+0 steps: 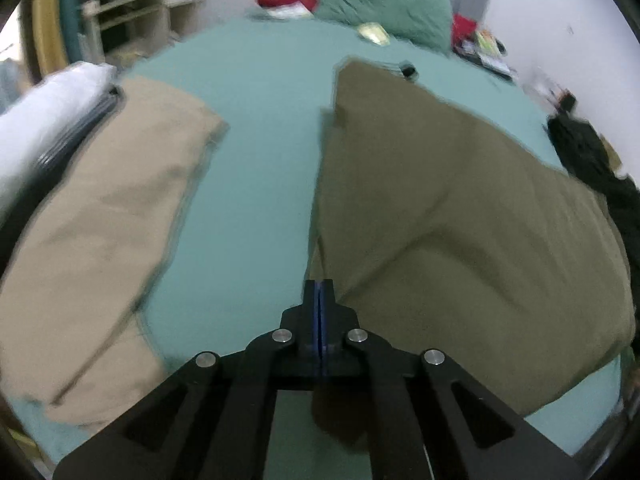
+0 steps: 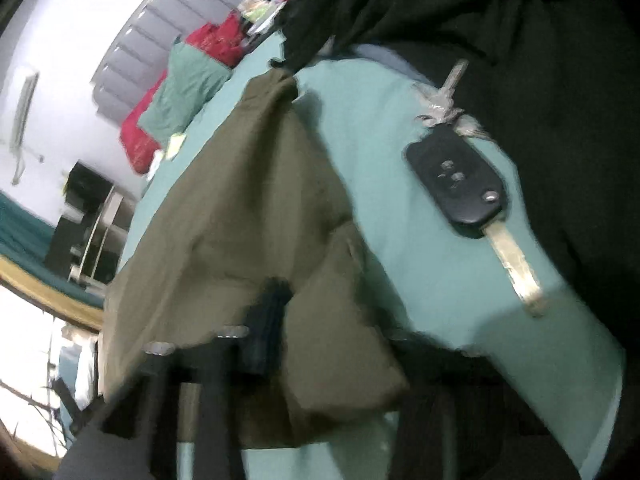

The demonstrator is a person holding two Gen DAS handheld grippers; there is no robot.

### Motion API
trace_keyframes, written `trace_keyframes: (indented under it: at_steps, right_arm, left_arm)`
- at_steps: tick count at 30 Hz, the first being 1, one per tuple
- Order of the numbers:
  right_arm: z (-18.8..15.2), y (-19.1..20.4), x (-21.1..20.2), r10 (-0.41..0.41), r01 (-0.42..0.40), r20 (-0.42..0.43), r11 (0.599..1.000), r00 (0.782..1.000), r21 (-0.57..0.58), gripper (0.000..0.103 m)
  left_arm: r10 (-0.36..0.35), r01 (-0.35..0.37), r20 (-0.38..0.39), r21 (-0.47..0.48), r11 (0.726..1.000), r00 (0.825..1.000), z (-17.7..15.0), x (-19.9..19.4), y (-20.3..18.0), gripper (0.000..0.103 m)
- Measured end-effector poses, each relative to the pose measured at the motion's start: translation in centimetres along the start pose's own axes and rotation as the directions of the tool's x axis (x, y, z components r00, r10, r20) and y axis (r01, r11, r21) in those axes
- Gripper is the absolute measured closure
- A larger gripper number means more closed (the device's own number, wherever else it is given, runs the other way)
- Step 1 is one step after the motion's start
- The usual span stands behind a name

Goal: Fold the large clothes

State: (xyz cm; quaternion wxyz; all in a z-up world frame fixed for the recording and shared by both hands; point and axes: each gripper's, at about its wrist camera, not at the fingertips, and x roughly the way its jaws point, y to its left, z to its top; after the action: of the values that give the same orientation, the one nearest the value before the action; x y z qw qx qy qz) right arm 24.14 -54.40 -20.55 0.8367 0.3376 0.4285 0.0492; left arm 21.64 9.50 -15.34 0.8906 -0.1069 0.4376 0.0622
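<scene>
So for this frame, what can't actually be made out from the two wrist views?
- Right gripper: right wrist view, olive garment drapes over it and motion blur smears the fingers, so open or shut is unclear.
- Left gripper: left wrist view, jaws are together, but whether the olive garment's edge is pinched is hidden.
- Black garment: right wrist view, cut off by the frame edge.
- Small things by the green pillow: left wrist view, blurred and too small.

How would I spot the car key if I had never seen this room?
Start at the bed with the teal sheet. The car key lies on bare sheet between the olive garment and a black garment. It alone is small and hard: a black fob with buttons, a metal blade and more keys attached.
</scene>
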Motion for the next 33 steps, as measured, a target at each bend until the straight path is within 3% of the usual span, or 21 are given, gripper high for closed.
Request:
trace_keyframes:
  at_steps: [2, 5, 11, 15, 19, 20, 22, 23, 24, 25, 27, 29, 31, 33]
  right_arm:
    - [0.2, 1.9, -0.6, -0.042, 0.044, 0.026, 0.993, 0.999, -0.105, 0.093]
    - [0.7, 2.8, -2.4, -0.058, 0.068, 0.082, 0.988, 0.995, -0.136, 0.097]
    - [0.8, 5.7, -6.4, -0.073, 0.105, 0.129, 0.960, 0.989, -0.261, 0.097]
    - [-0.3, 4.7, -7.7, -0.101, 0.121, 0.088, 0.957, 0.991, -0.263, 0.097]
    - [-1.6, 1.2, -4.2, -0.206, 0.186, -0.073, 0.958, 0.976, -0.219, 0.096]
    - [-1.6, 0.7, -3.5, -0.218, 0.193, -0.104, 0.959, 0.970, -0.205, 0.095]
    - [-1.3, 0.5, -3.8, -0.227, 0.207, -0.084, 0.958, 0.970, -0.199, 0.080]
    - [-1.0, 0.6, -4.4, -0.275, 0.261, -0.041, 0.944, 0.961, -0.203, 0.065]
    - [-0.9, 0.7, -4.8, -0.305, 0.297, -0.009, 0.933, 0.952, -0.201, 0.055]
    - [-0.5, 1.0, -5.9, -0.331, 0.336, 0.059, 0.922, 0.942, -0.191, 0.054]
    - [-0.2, 2.0, -7.7, -0.319, 0.347, 0.160, 0.916, 0.934, -0.200, 0.054]
    - [-0.1, 4.9, -8.9, -0.263, 0.337, 0.271, 0.900, 0.926, -0.278, 0.054]
    - [-0.7, 7.7, -8.3, -0.168, 0.266, 0.271, 0.884, 0.948, -0.383, 0.053]
    - [-1.5, 10.0, -6.4, -0.062, 0.151, 0.198, 0.866, 0.978, -0.476, 0.053]
  left_arm:
    - [-0.003, 0.003, 0.020, -0.015, 1.000, 1.000, -0.2, -1.8, 0.9, 0.103]
    - [0.003, -0.003, 0.045, 0.005, 1.000, 0.999, -0.6, -4.1, 0.9, 0.103]
    - [0.001, 0.004, 0.084, -0.053, 0.999, 0.996, -0.9, -9.4, 1.7, 0.103]
    - [-0.016, 0.019, 0.044, -0.061, 0.998, 0.999, -2.5, -10.3, 2.3, 0.102]
    - [-0.031, 0.032, 0.018, -0.018, 0.999, 0.999, -2.5, -7.5, 1.7, 0.101]
    - [-0.032, 0.032, -0.011, -0.019, 0.999, 0.999, -2.1, -6.4, 1.6, 0.101]
    - [-0.009, 0.008, -0.027, -0.017, 1.000, 1.000, -1.6, -5.3, 1.4, 0.097]
    - [-0.002, 0.002, -0.025, -0.016, 1.000, 1.000, -1.1, -5.1, 1.4, 0.094]
    - [0.000, 0.000, -0.008, -0.018, 1.000, 1.000, -0.5, -5.4, 1.3, 0.084]
    - [0.005, -0.005, 0.011, -0.016, 1.000, 1.000, -0.2, -5.8, 1.1, 0.070]
    - [0.022, -0.023, 0.090, 0.010, 1.000, 0.996, 0.7, -7.5, -0.1, 0.058]
    - [-0.025, 0.019, 0.141, 0.046, 0.999, 0.990, 1.2, -8.7, -1.7, 0.057]
    - [-0.093, 0.079, 0.144, 0.097, 0.992, 0.985, 1.4, -8.8, -3.8, 0.056]
    - [-0.157, 0.142, 0.099, 0.142, 0.980, 0.983, 1.3, -7.8, -6.3, 0.056]
